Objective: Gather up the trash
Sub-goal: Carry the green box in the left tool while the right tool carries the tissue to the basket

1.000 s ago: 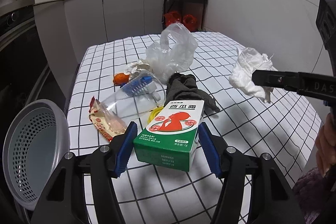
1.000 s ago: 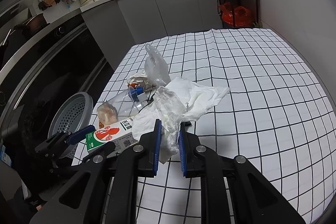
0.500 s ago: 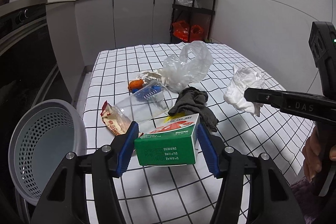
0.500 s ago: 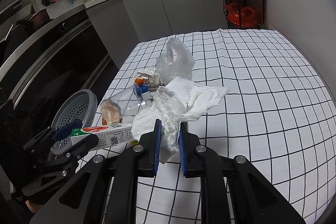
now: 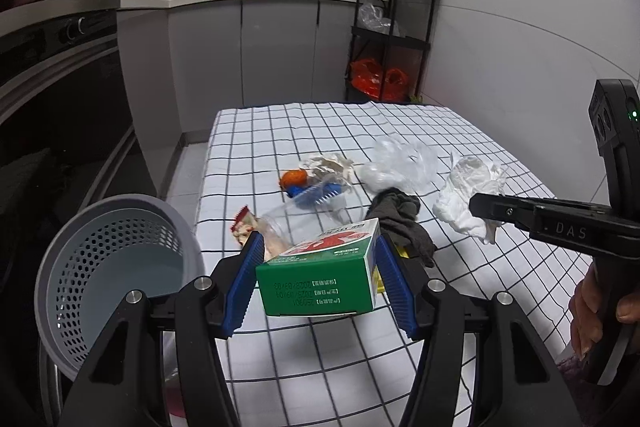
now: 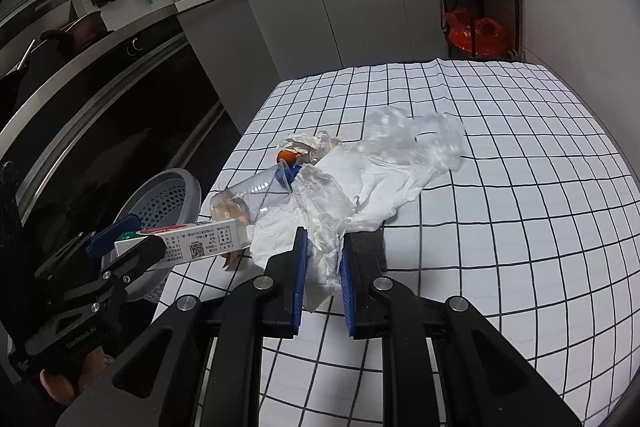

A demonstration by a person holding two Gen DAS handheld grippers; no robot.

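Both grippers have lifted clear of the bench: left gripper (image 5: 318,277) clamps the box (image 5: 320,273), right gripper (image 6: 323,277) pinches tissue (image 6: 320,215); basket (image 5: 116,275) next.

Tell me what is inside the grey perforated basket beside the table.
The grey basket shows only bare perforated wall and a smooth pale bottom; no trash is visible. Its lower near part is hidden behind the left gripper, which holds the green box.
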